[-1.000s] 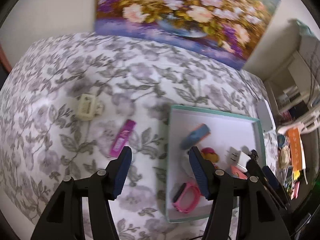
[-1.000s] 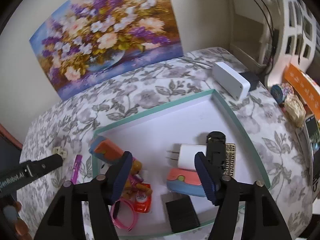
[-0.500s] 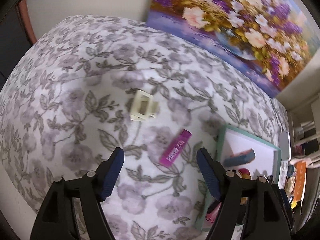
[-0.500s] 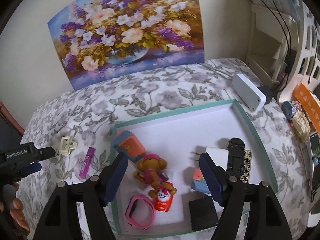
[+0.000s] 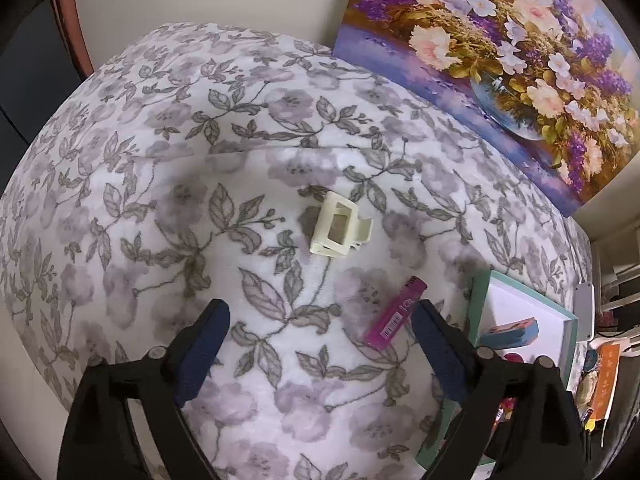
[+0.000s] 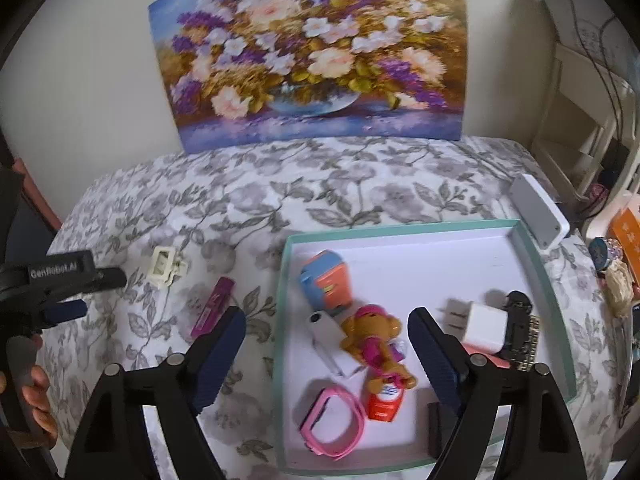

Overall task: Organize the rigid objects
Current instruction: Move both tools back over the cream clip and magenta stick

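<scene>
A cream hair claw clip (image 5: 339, 230) and a magenta lighter (image 5: 396, 318) lie on the floral cloth. My left gripper (image 5: 320, 344) is open and empty, hovering just short of both; the lighter lies by its right finger. The same clip (image 6: 164, 266) and lighter (image 6: 213, 306) show left of a teal-rimmed tray (image 6: 400, 227) in the right wrist view. The tray holds a blue-orange toy (image 6: 326, 278), a bear figure (image 6: 374, 336), a pink band (image 6: 334, 422), a white charger (image 6: 486, 326) and other small items. My right gripper (image 6: 326, 354) is open and empty above the tray's left rim.
A flower painting (image 6: 312, 56) leans on the wall behind the table. A white box (image 6: 538, 216) lies past the tray's far right corner. Shelves and clutter (image 6: 592, 128) stand at the right. The left gripper (image 6: 60, 280) and a hand show at the left edge.
My left gripper swung left off the tray and now faces the clip and lighter. My right gripper pulled back and left, so the whole tray shows.
</scene>
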